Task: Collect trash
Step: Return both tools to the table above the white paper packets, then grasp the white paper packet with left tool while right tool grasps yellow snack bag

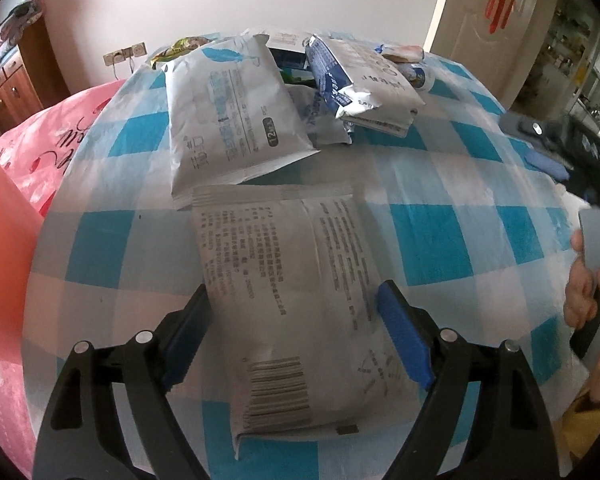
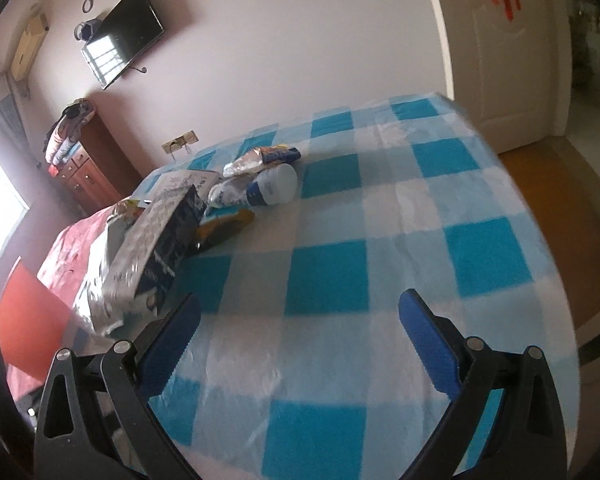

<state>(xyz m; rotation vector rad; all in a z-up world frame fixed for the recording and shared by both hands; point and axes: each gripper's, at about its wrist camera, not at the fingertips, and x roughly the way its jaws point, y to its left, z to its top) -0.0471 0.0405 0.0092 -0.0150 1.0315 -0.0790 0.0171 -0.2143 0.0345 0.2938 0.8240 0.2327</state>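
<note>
Wrapper (image 1: 296, 304): thin, light, crinkly film, probably slippery; lies flat between spread left gripper (image 1: 296, 336) pads, not pinched. Best pinch across long edges. Right gripper (image 2: 300, 344) spread, empty.

Blue-and-white checked tablecloth (image 1: 440, 240); grey printed packet (image 1: 296, 280); blue-padded claw (image 1: 292, 332).

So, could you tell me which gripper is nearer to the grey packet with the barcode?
Left. The left gripper straddles the grey packet, jaws open; the right gripper is over bare checked cloth.
</note>
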